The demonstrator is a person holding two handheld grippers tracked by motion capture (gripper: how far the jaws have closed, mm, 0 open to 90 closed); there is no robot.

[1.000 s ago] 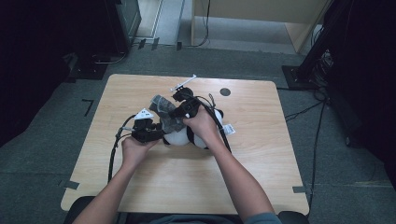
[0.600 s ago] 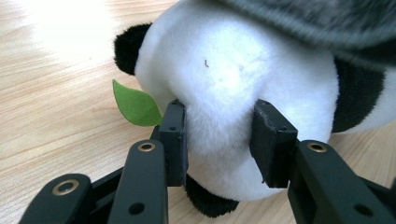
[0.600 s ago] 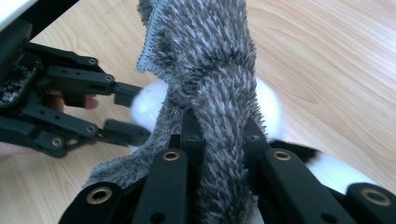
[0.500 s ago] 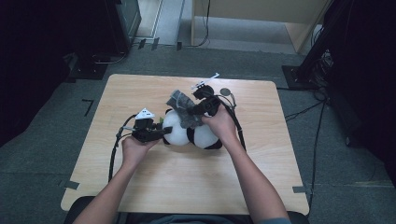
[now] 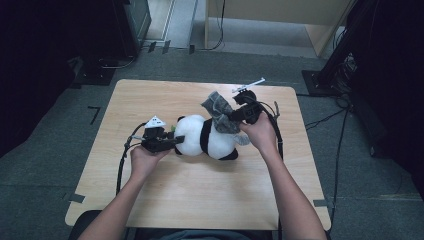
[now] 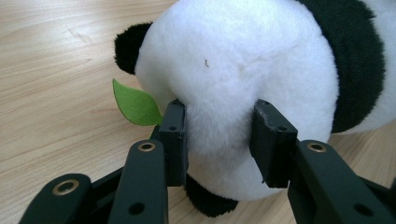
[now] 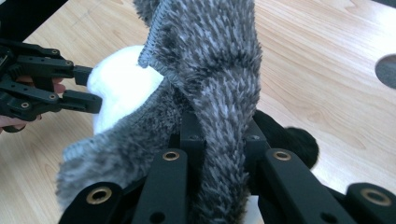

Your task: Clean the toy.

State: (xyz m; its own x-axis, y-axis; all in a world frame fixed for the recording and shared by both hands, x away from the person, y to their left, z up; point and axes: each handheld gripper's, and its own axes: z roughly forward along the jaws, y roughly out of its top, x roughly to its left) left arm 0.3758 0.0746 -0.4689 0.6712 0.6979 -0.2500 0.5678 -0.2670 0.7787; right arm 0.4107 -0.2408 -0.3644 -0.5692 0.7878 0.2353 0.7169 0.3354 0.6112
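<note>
Two hand-held grippers work on one plush panda (image 5: 207, 138), which lies on its side near the middle of the desk (image 5: 150, 200). The left hand-held gripper (image 5: 172, 142) stays put, its jaws clamped on the panda's white head beside a green felt leaf (image 6: 135, 103). The right hand-held gripper (image 5: 235, 116), jaws closed on a shaggy grey cloth (image 5: 220, 112), has swung away toward the desk's far right corner over the last second, so the cloth now hangs lifted off the panda's body, trailing only near its back. By my reading, the uncovering is nearly done; the cloth needs carrying clear.
</note>
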